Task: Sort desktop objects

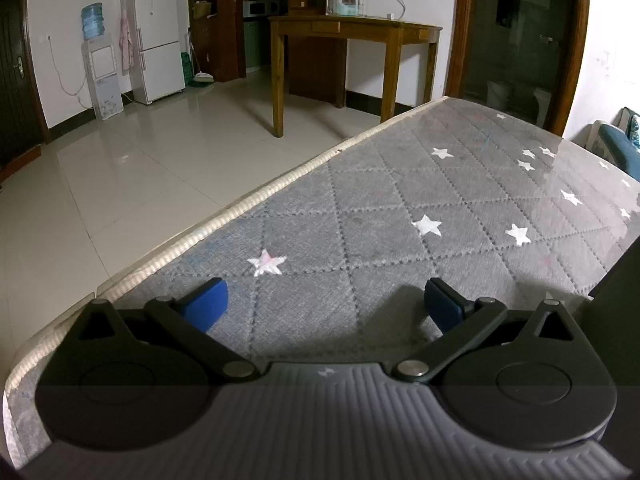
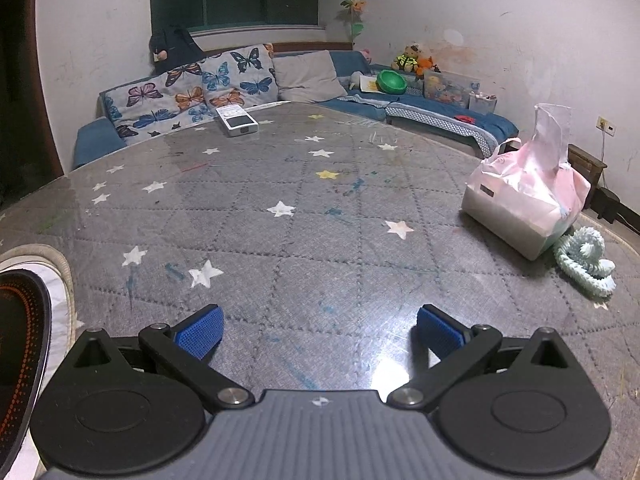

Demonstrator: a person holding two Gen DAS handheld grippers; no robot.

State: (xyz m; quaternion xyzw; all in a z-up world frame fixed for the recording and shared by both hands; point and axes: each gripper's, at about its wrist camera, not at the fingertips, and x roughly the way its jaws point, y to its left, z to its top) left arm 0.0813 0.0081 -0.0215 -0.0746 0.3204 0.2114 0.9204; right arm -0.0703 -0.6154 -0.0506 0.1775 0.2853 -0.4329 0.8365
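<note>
In the right wrist view, a pink tissue pack [image 2: 524, 196] lies at the right of the grey star-patterned table [image 2: 280, 184]. A pale green knitted rope [image 2: 584, 260] lies coiled just beside it, nearer the table's right edge. A white flat device [image 2: 237, 121] lies at the far edge. My right gripper [image 2: 320, 330] is open and empty, low over the near part of the table. My left gripper [image 1: 326, 304] is open and empty over a bare corner of the same table [image 1: 440, 200].
A black round object with orange marks [image 2: 20, 344] sits at the near left. A blue sofa with butterfly cushions [image 2: 192, 84] runs behind the table. In the left wrist view, a tiled floor [image 1: 140, 168], a wooden table [image 1: 344, 40] and a fridge [image 1: 154, 36] lie beyond.
</note>
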